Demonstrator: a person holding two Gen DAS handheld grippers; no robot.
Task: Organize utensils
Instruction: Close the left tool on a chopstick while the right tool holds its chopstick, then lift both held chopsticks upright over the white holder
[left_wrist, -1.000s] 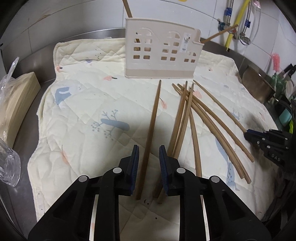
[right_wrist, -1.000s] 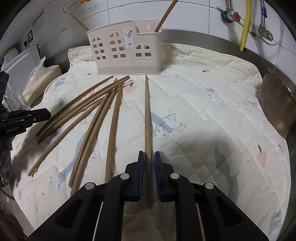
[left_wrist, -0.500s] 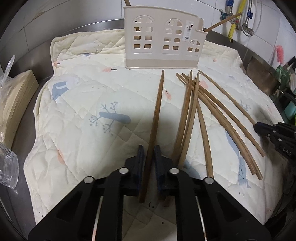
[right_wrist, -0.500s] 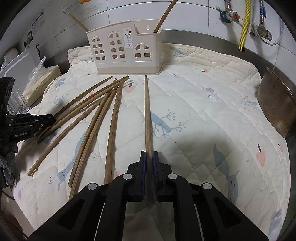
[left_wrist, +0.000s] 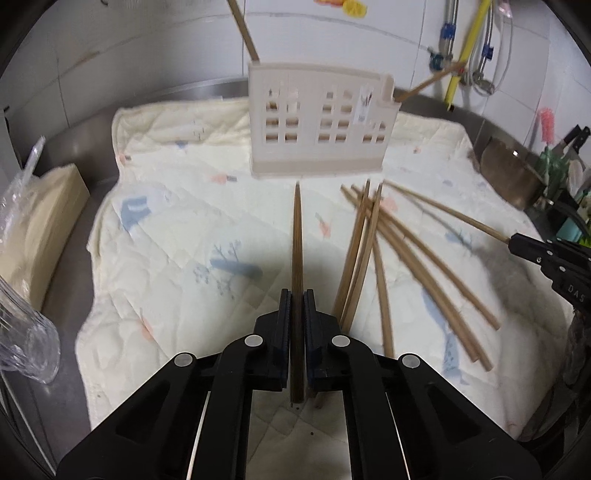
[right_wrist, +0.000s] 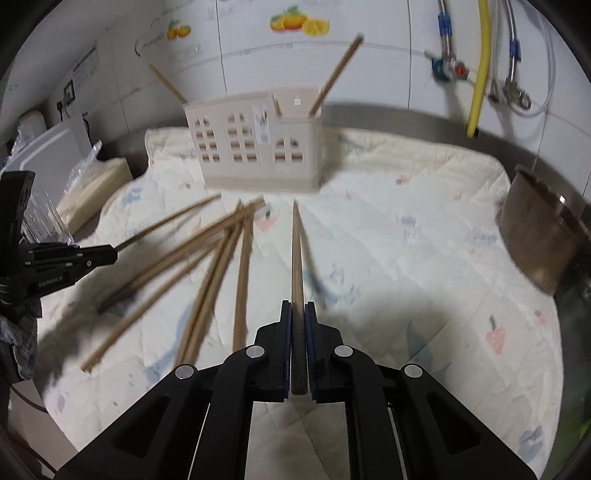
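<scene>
My left gripper (left_wrist: 296, 295) is shut on a brown chopstick (left_wrist: 297, 236), lifted off the quilted mat (left_wrist: 166, 229) and pointing at the beige utensil holder (left_wrist: 317, 122). My right gripper (right_wrist: 297, 306) is shut on another chopstick (right_wrist: 296, 251), also raised and pointing at the holder (right_wrist: 255, 147). Two chopsticks stand in the holder. Several loose chopsticks (left_wrist: 391, 251) lie on the mat, also in the right wrist view (right_wrist: 207, 258). Each gripper shows in the other's view, the right one (left_wrist: 550, 258) and the left one (right_wrist: 55, 258).
A metal pot (right_wrist: 543, 236) stands at the mat's right edge. A tan packet (left_wrist: 40, 221) and clear plastic cups (left_wrist: 22, 332) lie left of the mat. Tiled wall with pipes (right_wrist: 480, 66) is behind the holder.
Both grippers closed on a chopstick each and lifted them off the mat, rising and tilting up toward the holder. The views are blurred by motion.
</scene>
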